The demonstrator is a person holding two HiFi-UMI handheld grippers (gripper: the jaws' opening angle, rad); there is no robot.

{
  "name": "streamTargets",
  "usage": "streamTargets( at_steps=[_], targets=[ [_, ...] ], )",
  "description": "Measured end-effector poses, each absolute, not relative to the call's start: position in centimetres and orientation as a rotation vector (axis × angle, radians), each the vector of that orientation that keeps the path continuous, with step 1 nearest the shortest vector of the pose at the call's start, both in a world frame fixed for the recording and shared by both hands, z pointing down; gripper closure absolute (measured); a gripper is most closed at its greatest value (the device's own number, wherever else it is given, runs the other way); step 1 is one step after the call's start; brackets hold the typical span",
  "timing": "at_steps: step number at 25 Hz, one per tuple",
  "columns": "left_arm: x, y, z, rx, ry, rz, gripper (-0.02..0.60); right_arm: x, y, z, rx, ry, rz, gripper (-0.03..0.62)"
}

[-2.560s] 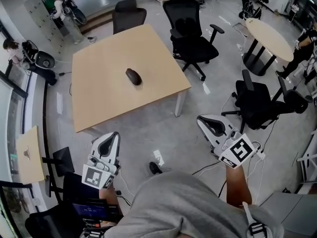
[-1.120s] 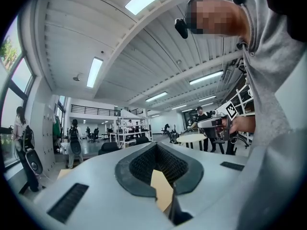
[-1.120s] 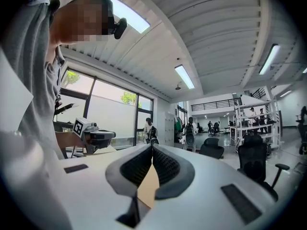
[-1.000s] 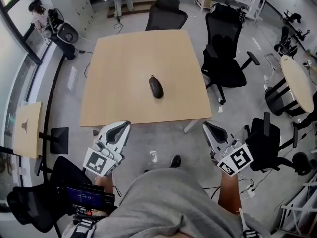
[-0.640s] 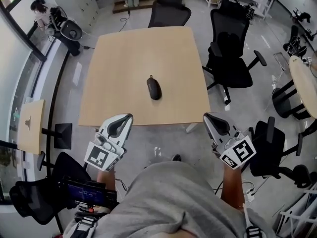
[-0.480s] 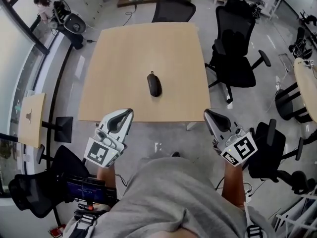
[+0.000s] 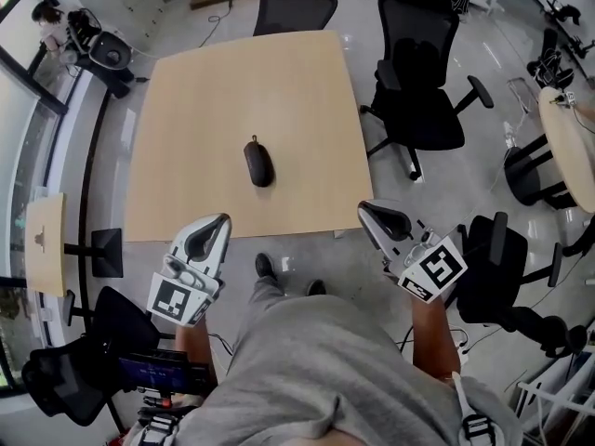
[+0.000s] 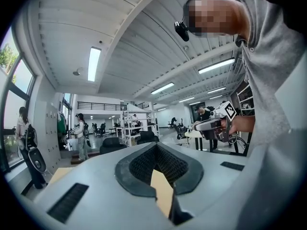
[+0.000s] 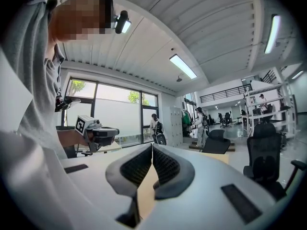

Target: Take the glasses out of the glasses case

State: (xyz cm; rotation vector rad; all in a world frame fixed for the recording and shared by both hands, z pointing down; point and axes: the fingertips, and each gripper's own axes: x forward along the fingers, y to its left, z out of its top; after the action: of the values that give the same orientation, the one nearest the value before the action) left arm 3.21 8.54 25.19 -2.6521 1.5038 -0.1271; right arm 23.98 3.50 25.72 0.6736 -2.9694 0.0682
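Note:
A dark, closed glasses case (image 7: 258, 162) lies near the middle of the light wooden table (image 7: 186, 128). No glasses show. My left gripper (image 7: 220, 220) hovers over the floor just short of the table's near edge, left of the case, and it holds nothing. My right gripper (image 7: 363, 208) hangs off the table's near right corner, also holding nothing. In the left gripper view the left gripper (image 8: 156, 146) has its pads meeting at the tip, and the right gripper (image 8: 214, 125) shows beyond. In the right gripper view the right gripper (image 9: 152, 146) is shut too.
Black office chairs stand at the table's far side (image 7: 296, 3) and right side (image 7: 418, 72), with another (image 7: 502, 268) beside my right arm. A round table (image 7: 569, 142) is at the right. A small wooden stand (image 7: 42, 244) is at the left. People stand in the far corner (image 7: 51, 17).
The person has walked up to the table. Both grippers have come forward to its near edge, still shut. The case now lies closer and further left in the head view.

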Motion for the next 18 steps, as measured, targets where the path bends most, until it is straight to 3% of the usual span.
streamTargets(
  at_steps=[18],
  targets=[
    [2.6, -5.4, 26.7, -2.798, 1.275, -0.089, 0.577, 23.0, -5.5, 26.5, 0.905, -2.869, 0.126, 0.586]
  ],
)
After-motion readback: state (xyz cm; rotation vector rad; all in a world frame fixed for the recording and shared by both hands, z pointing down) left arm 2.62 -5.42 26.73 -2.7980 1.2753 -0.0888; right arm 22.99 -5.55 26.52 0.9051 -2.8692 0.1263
